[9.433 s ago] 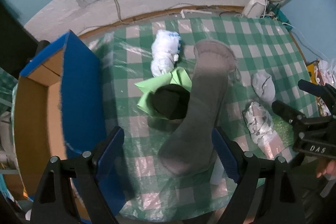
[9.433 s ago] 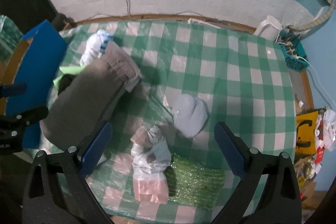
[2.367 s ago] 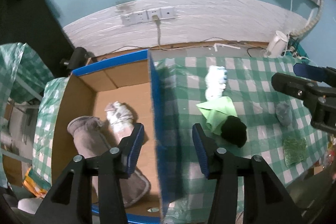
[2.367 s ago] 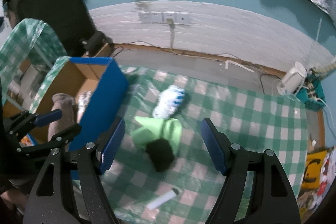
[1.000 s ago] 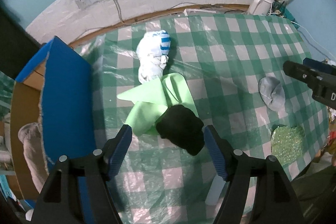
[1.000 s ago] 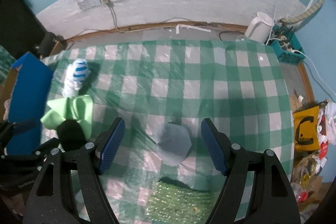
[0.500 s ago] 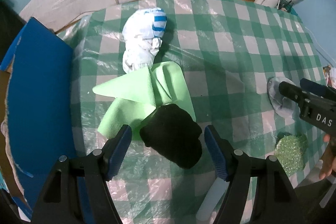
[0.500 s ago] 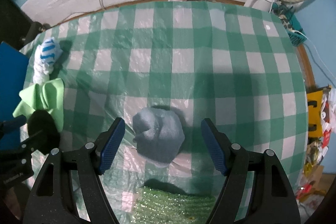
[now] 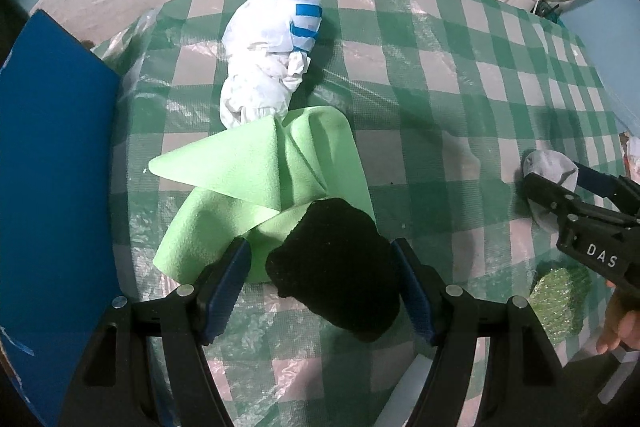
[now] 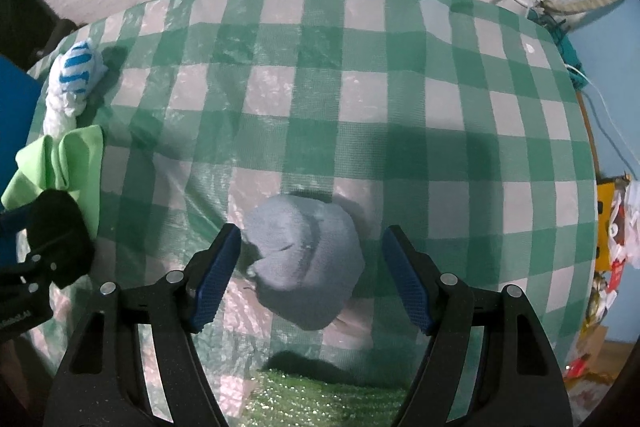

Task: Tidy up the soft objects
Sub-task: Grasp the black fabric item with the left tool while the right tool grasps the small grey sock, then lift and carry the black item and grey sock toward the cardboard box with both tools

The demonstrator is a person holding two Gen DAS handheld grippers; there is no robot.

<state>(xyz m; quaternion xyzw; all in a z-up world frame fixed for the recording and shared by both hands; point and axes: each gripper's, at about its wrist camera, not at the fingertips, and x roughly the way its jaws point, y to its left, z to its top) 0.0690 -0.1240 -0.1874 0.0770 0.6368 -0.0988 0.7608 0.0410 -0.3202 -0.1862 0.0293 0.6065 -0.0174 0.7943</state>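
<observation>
Now my left gripper (image 9: 320,281) hangs wide open, its blue pads either side of a black soft lump (image 9: 334,265) lying on a green cloth (image 9: 260,187), not gripping it. My right gripper (image 10: 312,269) is also open (jaws have just eased inward) around a grey-blue bundle (image 10: 306,261), untouched. Left, a blue box wall (image 9: 56,187) hides its contents. A white-and-blue bundle (image 9: 272,55) lies farther off on the checked tablecloth (image 10: 360,87).
</observation>
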